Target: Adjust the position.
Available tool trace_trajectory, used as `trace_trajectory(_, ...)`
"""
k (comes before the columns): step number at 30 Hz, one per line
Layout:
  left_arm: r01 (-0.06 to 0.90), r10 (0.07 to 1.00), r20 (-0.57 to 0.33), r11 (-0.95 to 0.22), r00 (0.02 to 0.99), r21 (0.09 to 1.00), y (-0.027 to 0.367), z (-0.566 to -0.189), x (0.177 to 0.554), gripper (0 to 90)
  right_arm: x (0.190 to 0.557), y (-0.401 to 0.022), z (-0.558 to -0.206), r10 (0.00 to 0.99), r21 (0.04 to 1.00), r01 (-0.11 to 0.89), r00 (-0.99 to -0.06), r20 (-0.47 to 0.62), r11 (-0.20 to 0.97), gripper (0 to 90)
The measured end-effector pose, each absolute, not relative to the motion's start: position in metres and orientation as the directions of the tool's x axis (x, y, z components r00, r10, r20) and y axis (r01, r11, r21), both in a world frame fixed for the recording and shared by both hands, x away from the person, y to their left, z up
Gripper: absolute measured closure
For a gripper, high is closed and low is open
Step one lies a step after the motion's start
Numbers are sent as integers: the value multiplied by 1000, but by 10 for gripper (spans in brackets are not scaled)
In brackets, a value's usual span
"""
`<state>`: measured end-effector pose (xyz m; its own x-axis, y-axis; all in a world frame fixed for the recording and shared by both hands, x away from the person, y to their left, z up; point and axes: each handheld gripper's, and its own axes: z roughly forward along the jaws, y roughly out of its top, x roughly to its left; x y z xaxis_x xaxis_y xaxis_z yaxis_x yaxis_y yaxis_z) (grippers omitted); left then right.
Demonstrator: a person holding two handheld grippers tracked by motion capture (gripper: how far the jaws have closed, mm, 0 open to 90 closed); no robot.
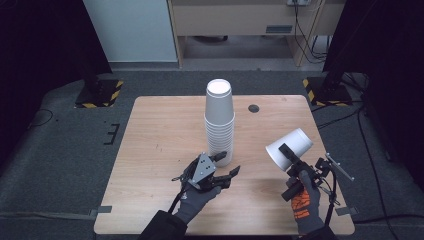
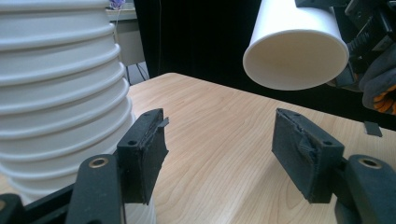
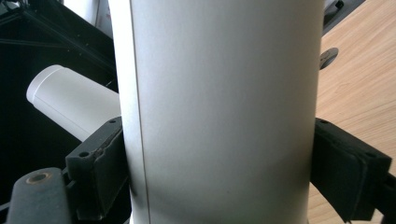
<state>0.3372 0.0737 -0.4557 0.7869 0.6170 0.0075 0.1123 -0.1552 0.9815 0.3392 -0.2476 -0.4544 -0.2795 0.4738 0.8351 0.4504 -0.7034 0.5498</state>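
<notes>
Paper cup [image 1: 290, 149] clamped by right gripper [image 1: 295, 167] above bare tabletop [image 1: 160, 145]; left gripper [image 1: 227, 165], jaws apart and empty, crowds the cup stack [image 1: 219, 122].

Cup stack [image 2: 60, 93] top cut off; held cup [image 3: 224, 107] ends cropped.

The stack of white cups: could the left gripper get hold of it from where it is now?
Probably yes. The left gripper sits open right beside the base of the cup stack, with bare table around it. The right gripper holds its single cup well aside.
</notes>
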Motion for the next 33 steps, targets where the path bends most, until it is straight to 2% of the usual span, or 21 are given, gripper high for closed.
trace_trajectory(33, 90, 579, 0, -127, 815, 988, 22, -461, 364, 407, 340, -240, -459, 463, 540, 488, -279, 841, -686, 140)
